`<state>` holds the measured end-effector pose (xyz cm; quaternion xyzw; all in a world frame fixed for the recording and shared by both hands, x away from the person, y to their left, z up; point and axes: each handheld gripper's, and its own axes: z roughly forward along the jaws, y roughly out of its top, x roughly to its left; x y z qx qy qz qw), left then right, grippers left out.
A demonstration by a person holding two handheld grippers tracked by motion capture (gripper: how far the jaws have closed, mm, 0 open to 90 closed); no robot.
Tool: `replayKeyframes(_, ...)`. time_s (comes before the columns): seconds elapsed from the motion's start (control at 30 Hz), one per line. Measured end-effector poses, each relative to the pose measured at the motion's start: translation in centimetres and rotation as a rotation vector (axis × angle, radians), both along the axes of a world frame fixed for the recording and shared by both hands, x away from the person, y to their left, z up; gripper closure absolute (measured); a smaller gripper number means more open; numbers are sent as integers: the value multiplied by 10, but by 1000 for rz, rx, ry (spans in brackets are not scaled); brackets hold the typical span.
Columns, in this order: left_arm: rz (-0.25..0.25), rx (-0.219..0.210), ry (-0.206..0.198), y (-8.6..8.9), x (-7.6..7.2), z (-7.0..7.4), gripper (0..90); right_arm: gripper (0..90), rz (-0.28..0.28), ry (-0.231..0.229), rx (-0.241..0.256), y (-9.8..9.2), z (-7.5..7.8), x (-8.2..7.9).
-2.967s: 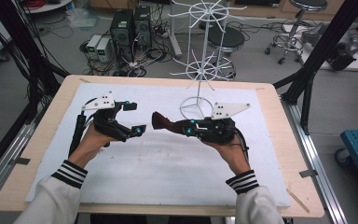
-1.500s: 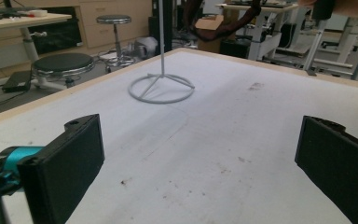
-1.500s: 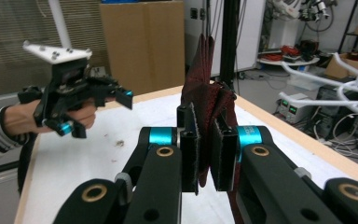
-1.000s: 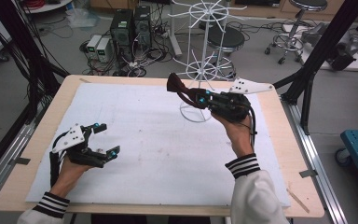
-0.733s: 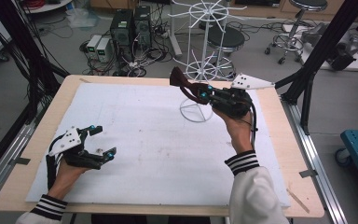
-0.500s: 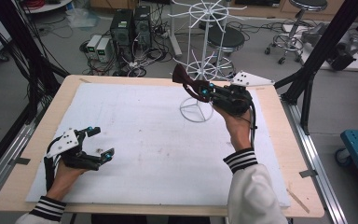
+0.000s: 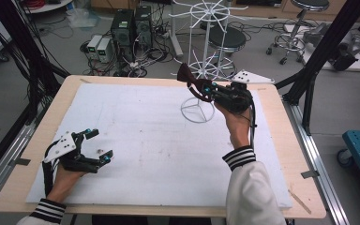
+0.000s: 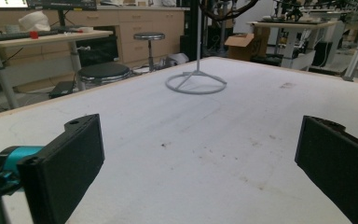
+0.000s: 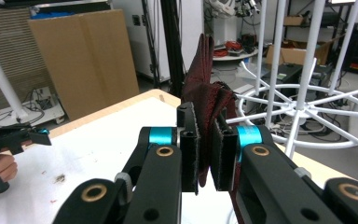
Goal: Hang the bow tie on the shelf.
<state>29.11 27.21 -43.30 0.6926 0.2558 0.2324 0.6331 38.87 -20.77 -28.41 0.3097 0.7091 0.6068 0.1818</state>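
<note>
A pale wooden tabletop (image 7: 281,140) carries a white, lightly speckled mat (image 7: 159,136) in a cluttered lab of computer towers (image 7: 131,28), cables and stools (image 7: 304,7). A white wire rack (image 7: 204,70) stands on a ring base at the far side. The right tongs (image 7: 201,89), raised beside it, pinch a folded dark red cloth (image 9: 205,88). The left tongs (image 7: 98,145) rest near the front left, spread wide, holding nothing.

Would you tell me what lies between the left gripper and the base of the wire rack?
Bare white mat; in the left gripper view nothing sits between the left gripper and the rack base.
</note>
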Motion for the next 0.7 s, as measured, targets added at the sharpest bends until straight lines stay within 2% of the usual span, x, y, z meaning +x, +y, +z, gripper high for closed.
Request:
replayKeyframes(0.13,3,7,14,2,-1,-5,17,844,-3,21,-2,1,-3,4)
replayKeyframes(0.27,5,0,5,3,-3,-6,17,844,-13,34,-6,1,-6,8)
replayKeyframes(0.43,18,-19,-25,5,-6,-8,17,843,-44,29,-16,2,-6,8)
replayKeyframes(0.7,22,-3,-15,4,-6,-12,17,841,-60,18,-29,1,-5,9)
